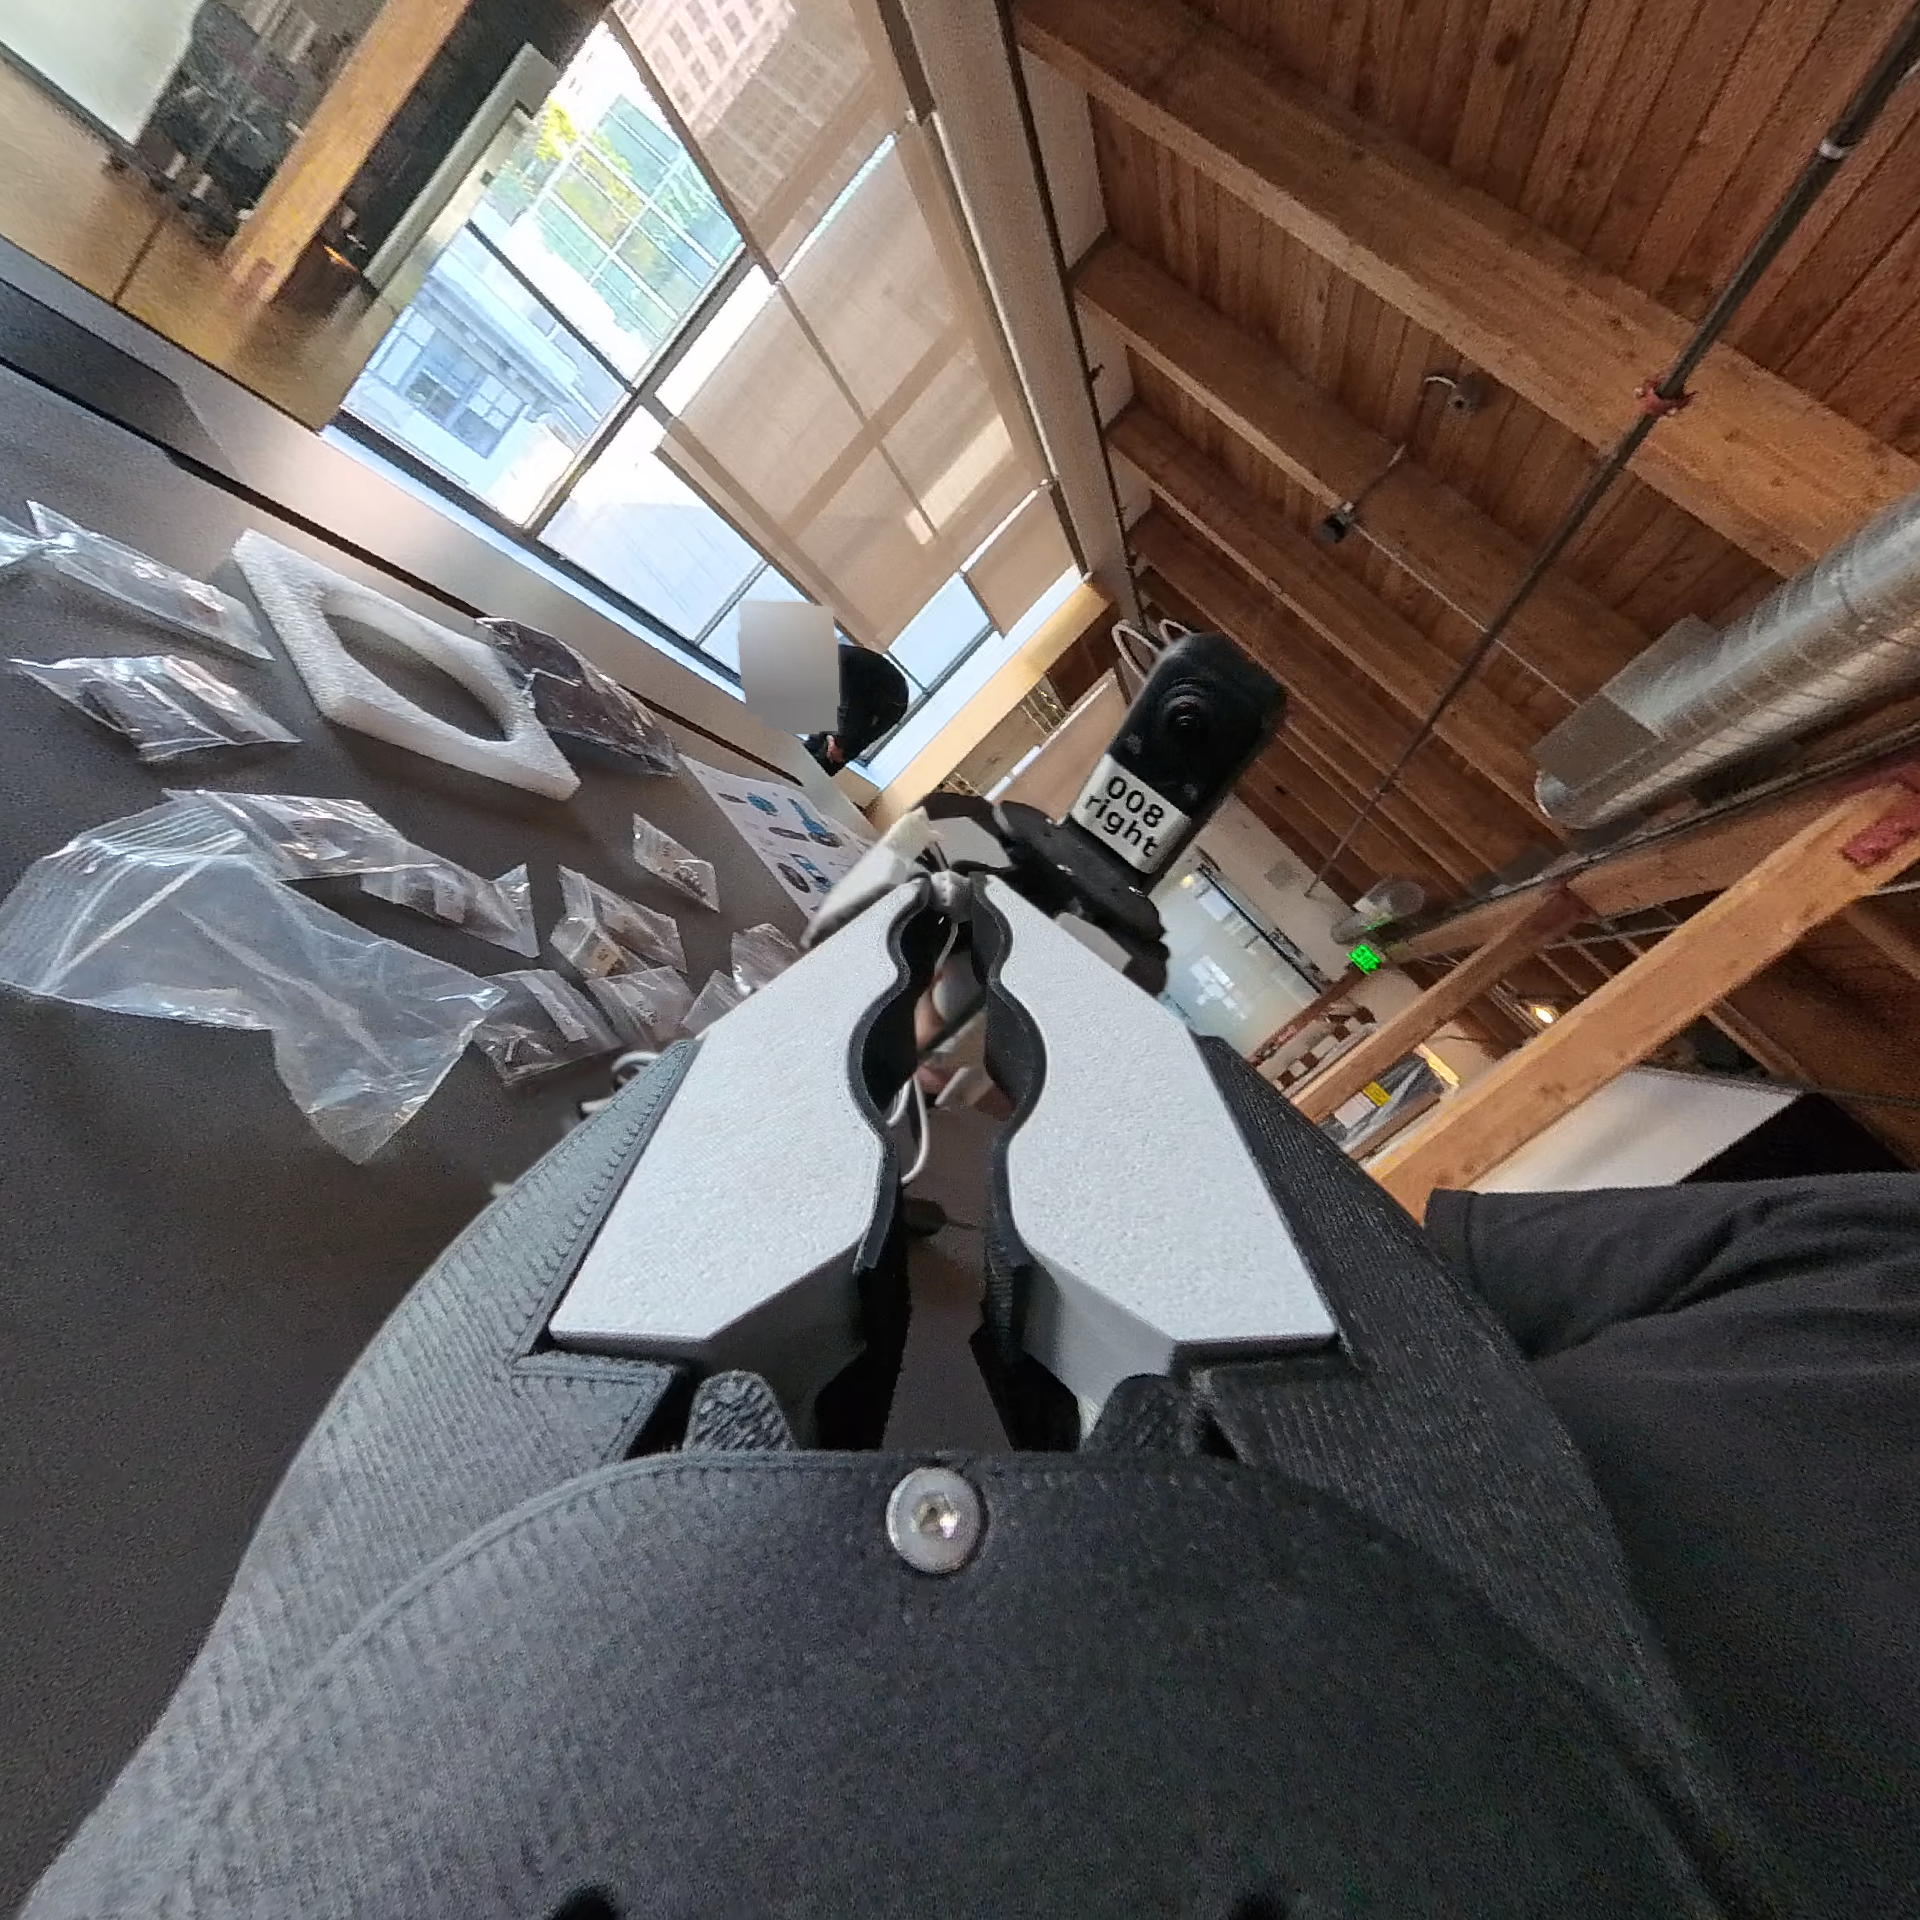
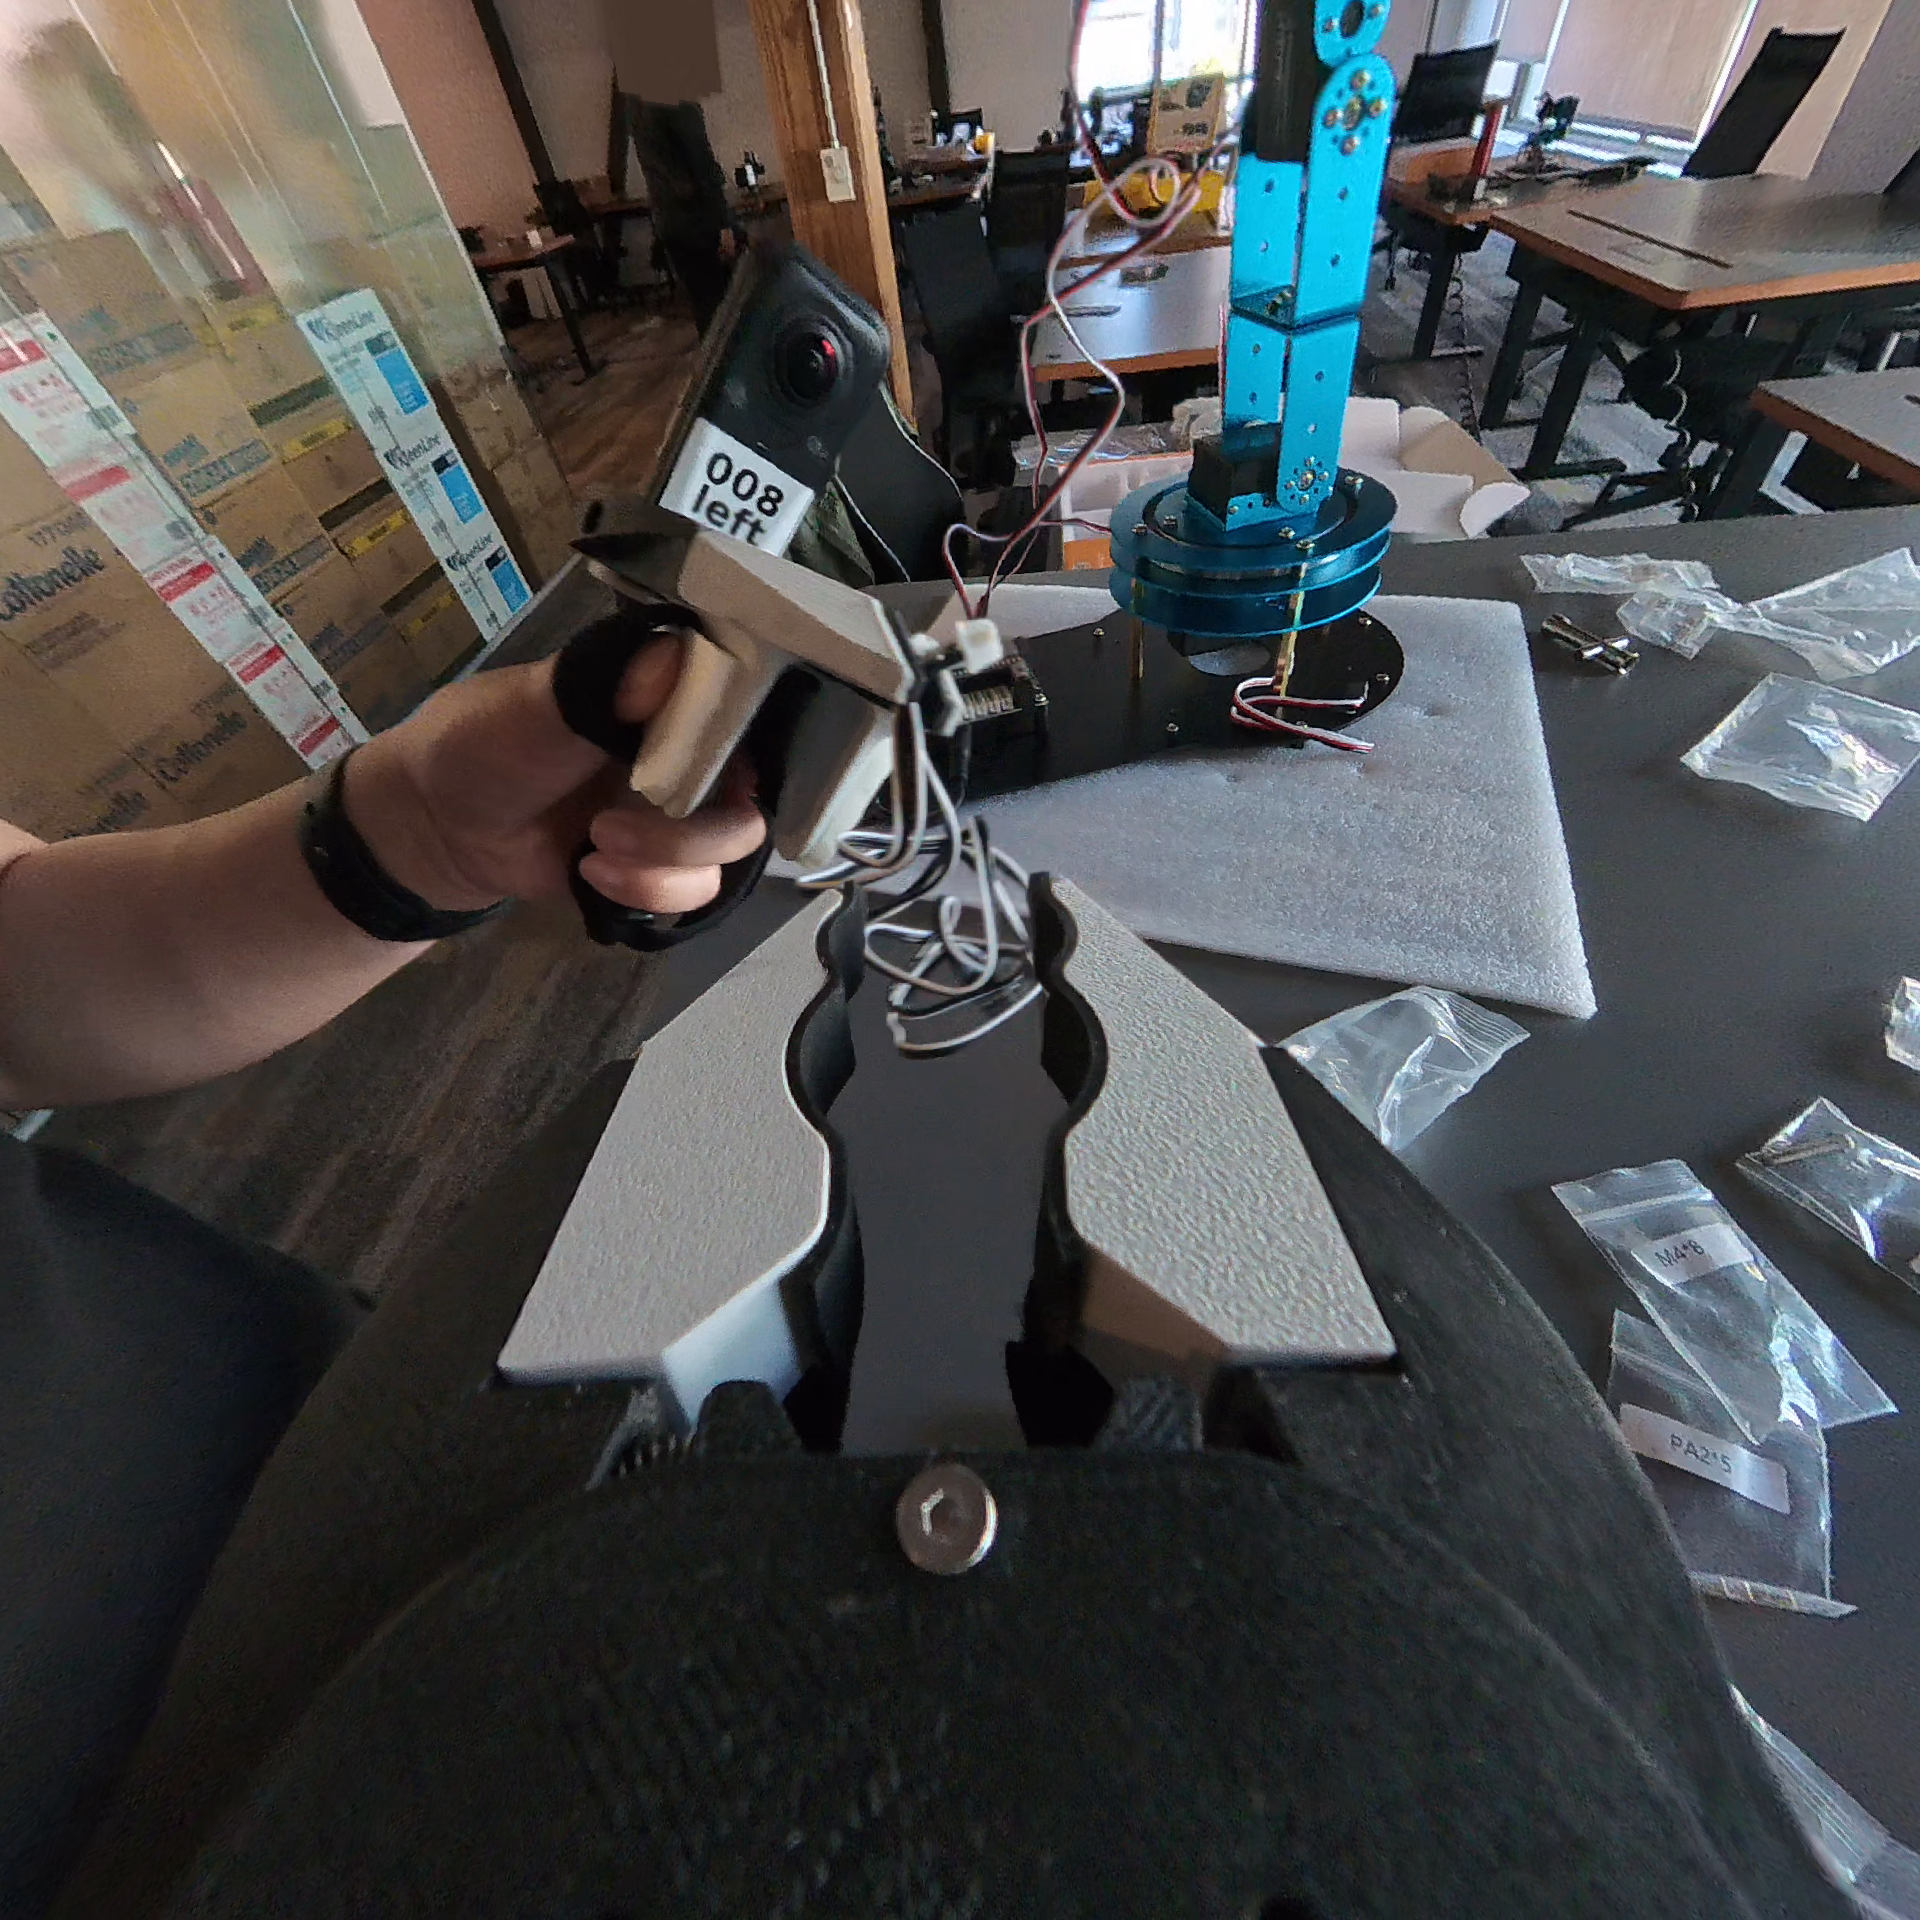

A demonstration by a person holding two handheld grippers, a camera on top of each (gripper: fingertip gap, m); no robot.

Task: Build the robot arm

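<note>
My left gripper [image 1: 951, 883] is shut on a small white wire connector [image 1: 916, 831]. In the right wrist view it [image 2: 916, 665] is held by a hand, with the connector [image 2: 977, 644] just above a small black circuit board [image 2: 997, 698]. A bundle of thin wires [image 2: 956, 966] hangs from the connector. It drops between the fingers of my right gripper [image 2: 940, 896], which is open and holds nothing. The right gripper's camera [image 1: 1195, 717] shows beyond my left fingertips. A blue metal robot arm [image 2: 1294, 312] stands on a black base plate [image 2: 1174, 675].
The base plate rests on a white foam sheet [image 2: 1299, 831] on a dark table [image 2: 1662, 935]. Small plastic bags [image 2: 1714, 1309] of parts lie right of it. Several more bags [image 1: 239, 935] and a white foam frame [image 1: 405, 665] lie left. Cardboard boxes [image 2: 156, 520] stand behind glass. Both grippers' tips are close together, under 4 cm apart.
</note>
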